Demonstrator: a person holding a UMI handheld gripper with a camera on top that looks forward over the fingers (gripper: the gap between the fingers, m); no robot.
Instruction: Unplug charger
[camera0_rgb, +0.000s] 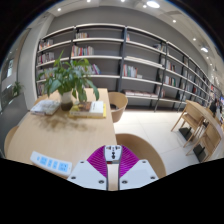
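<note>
Gripper view, power strip (50, 162) left of gripper (113, 160)

Ceiling lights (150, 4) lit the room brightly and evenly. The bookshelves (120, 62) bowed strongly in the fisheye view. Soft shadows lay under the potted plant (72, 78).

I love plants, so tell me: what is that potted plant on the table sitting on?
The potted plant stands on the wooden table, with open books spread around its base. Leaves and books hide the pot's bottom. The gripper hovers apart, fingers nearly together, holding nothing.
</note>
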